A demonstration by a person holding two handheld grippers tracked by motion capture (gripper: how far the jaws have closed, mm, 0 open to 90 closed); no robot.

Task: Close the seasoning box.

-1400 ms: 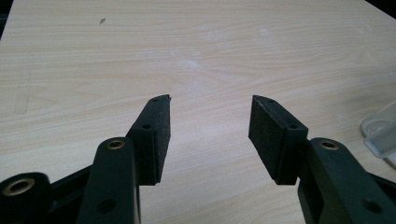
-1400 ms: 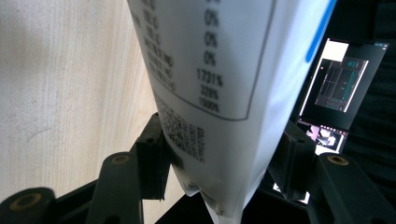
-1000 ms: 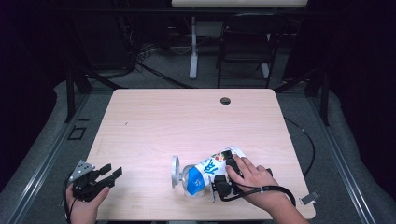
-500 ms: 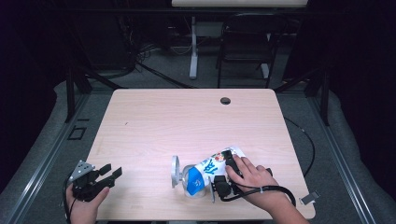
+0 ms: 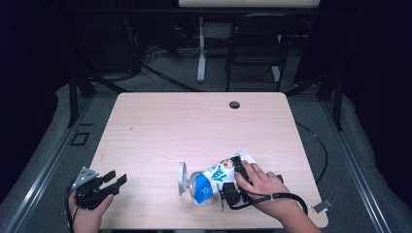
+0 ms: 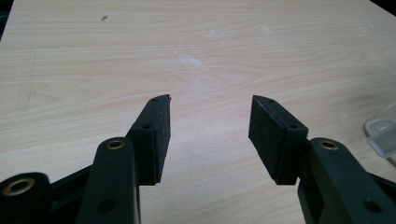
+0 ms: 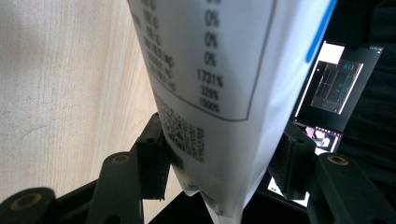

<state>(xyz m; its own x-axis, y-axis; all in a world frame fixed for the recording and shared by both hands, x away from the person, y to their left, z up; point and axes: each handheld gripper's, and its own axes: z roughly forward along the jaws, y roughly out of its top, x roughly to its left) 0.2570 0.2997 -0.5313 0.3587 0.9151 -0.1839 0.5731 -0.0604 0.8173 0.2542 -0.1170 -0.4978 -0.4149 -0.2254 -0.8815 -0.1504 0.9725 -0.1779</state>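
A white and blue pouch [image 5: 219, 173] lies on the wooden table [image 5: 194, 126] near its front edge, its blue end against a clear container [image 5: 183, 178] lying on its side. My right gripper [image 5: 233, 181] is shut on the pouch's white end, under the person's hand. In the right gripper view the printed pouch [image 7: 210, 70] sits between the jaws of my right gripper [image 7: 224, 135], with pads on both sides. My left gripper [image 5: 111, 181] stands open at the front left corner with nothing in it; in its own view the left gripper [image 6: 210, 100] faces bare wood.
A round cable hole [image 5: 234, 105] sits near the table's far edge. A chair [image 5: 252, 48] and a stand [image 5: 201, 53] are behind the table. A clear plastic edge [image 6: 380, 130] shows at the right of the left gripper view. A lit screen [image 7: 336, 88] is beyond the pouch.
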